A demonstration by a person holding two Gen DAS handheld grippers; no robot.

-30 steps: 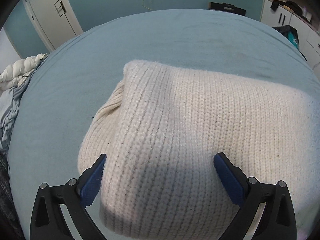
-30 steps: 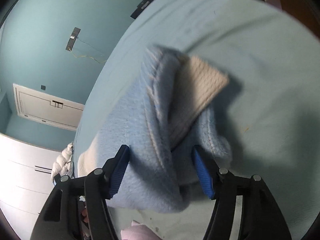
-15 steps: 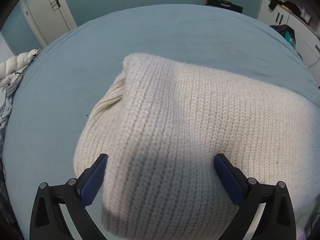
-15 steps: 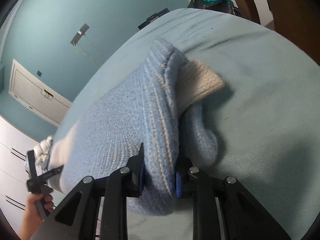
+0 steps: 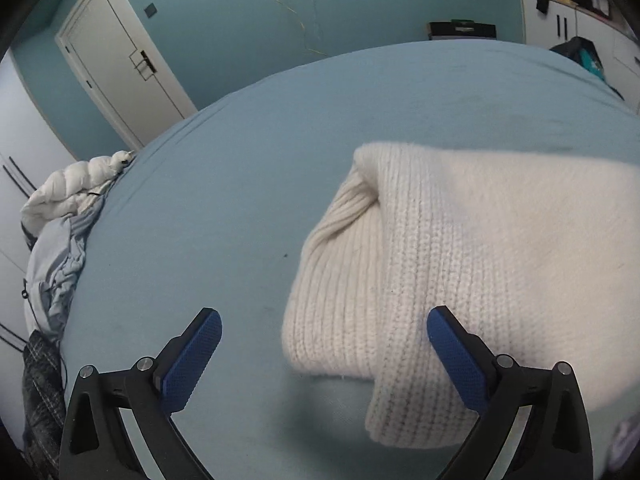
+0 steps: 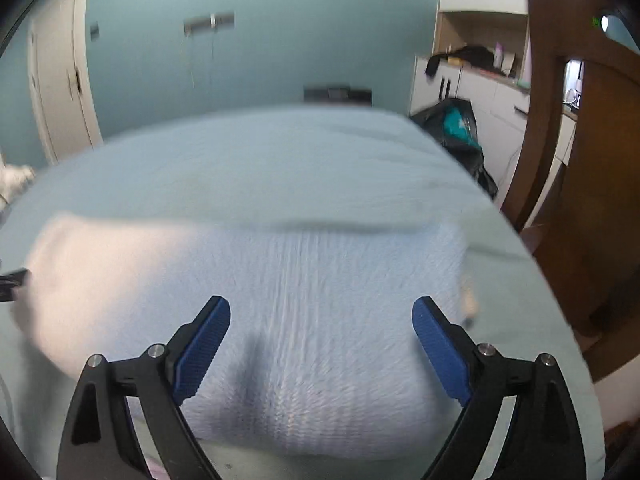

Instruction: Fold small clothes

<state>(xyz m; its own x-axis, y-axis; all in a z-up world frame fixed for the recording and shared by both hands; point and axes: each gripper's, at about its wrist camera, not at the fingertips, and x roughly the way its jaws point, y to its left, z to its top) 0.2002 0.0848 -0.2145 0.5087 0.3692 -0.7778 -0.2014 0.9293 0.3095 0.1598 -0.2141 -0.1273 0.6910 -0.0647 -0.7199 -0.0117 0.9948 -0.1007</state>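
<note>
A: Where do the two views look from?
B: Each from a wrist, tilted down over the bed (image 5: 248,168), close to the sweater (image 5: 460,264).
A: Shared?
B: Bed, sweater, door (image 6: 60,80), teal wall (image 6: 260,40).

We see right wrist view smeared by motion blur: knit sweater (image 6: 280,300) loses stitch detail, its left end washed out. In left wrist view, sweater (image 5: 480,260) runs off right edge. We cannot tell what dark bag (image 6: 460,128) beside bed (image 6: 260,160) holds. Counter clutter (image 6: 472,56) too small to name.
</note>
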